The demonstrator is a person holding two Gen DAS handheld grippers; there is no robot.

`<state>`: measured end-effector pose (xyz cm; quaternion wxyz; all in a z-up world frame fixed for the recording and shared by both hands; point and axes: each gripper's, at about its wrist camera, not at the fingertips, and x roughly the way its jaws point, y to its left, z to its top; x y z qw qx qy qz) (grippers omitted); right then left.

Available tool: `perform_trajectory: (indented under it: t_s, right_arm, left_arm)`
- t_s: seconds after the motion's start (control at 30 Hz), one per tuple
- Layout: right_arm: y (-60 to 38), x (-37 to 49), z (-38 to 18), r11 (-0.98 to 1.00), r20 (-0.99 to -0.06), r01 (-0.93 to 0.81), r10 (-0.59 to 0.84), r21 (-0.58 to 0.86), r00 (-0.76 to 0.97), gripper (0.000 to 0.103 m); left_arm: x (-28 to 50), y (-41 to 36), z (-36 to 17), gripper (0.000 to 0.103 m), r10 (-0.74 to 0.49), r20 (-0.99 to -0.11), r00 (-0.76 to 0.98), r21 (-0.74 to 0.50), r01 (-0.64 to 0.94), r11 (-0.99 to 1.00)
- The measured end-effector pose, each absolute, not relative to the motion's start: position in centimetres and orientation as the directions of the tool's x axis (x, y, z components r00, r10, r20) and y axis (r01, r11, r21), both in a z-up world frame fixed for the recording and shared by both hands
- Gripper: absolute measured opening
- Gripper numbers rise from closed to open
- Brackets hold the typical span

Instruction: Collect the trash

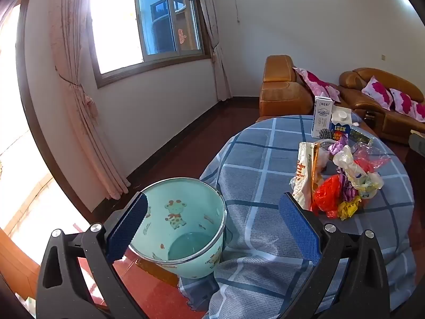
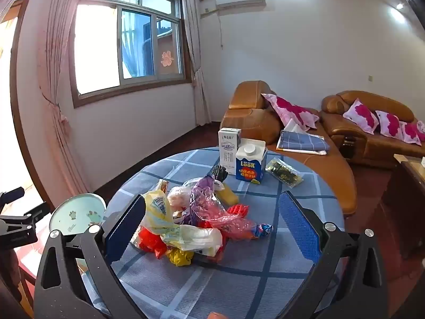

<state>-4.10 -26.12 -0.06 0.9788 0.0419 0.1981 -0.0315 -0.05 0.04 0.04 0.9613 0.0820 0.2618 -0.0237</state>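
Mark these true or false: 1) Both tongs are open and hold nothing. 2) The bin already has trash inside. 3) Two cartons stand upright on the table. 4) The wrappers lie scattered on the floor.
1) True: the left tongs and right tongs gape with nothing between them.
2) False: the bin looks empty.
3) True: the white milk carton and blue carton stand side by side.
4) False: the wrappers are heaped on the table.

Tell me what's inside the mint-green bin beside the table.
The mint-green bin shows only its bare bluish bottom and cartoon-printed inner wall; no trash is visible inside. The left gripper, open, hides a strip of the near rim, so that edge can't be checked.
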Motion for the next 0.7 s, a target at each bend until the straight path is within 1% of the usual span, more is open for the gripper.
perform_trajectory:
  t_s: [0.2, 0.3, 0.7]
  right_arm:
    - [-25.97, -3.66, -0.44, 0.994, -0.405, 0.075, -0.038, 0.075, 0.914, 0.099]
    - [-26.18, -4.06, -0.12, 0.994, -0.394, 0.083, -0.050, 0.068, 0.918, 0.099]
    - [-26.05, -3.82, -0.60, 0.994, -0.401, 0.084, -0.050, 0.066, 0.915, 0.099]
  left_arm:
    - [-0.02, 0.06, -0.03, 0.097, 0.007, -0.511, 0.860, 0.146, 0.079, 0.986]
    - [0.05, 0.17, 0.20, 0.097, 0.010, -0.510, 0.860, 0.146, 0.075, 0.986]
    - [0.42, 0.96, -0.05, 0.097, 0.010, -0.503, 0.864, 0.139, 0.070, 0.988]
